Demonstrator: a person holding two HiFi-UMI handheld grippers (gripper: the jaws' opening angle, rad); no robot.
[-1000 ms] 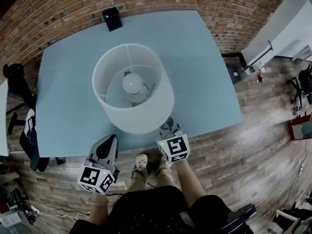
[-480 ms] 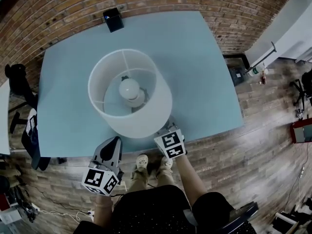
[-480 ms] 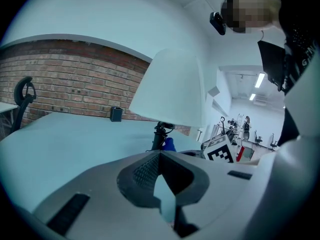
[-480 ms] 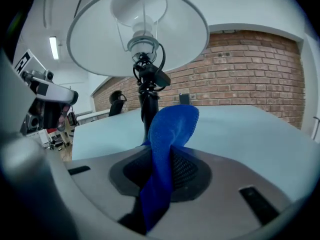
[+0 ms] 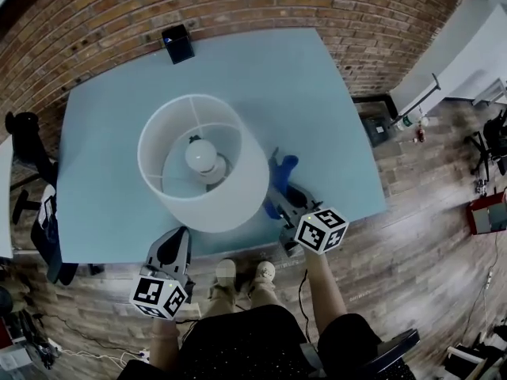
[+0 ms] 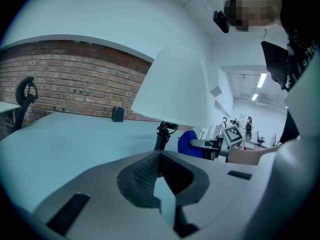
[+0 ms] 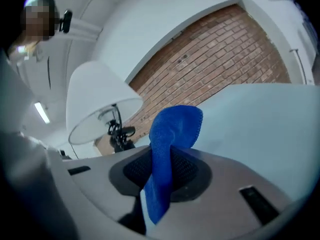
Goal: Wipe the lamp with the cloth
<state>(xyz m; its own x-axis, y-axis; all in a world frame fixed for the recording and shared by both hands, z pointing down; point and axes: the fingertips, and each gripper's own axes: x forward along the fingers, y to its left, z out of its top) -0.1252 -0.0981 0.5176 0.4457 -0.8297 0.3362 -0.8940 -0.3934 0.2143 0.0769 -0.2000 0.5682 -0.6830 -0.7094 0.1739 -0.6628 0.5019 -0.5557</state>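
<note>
The left gripper hangs at the bench's near edge, jaws together and empty. The right gripper, clamped on a blue cloth, sits just right of the white-shaded lamp standing mid-bench. Beyond, a small black box rests beside the brick wall.

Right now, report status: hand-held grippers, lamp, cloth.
Left hand-held gripper shut, empty, at the table edge. Right hand-held gripper shut on blue cloth, beside the lamp. Lamp upright. Nothing between them.
</note>
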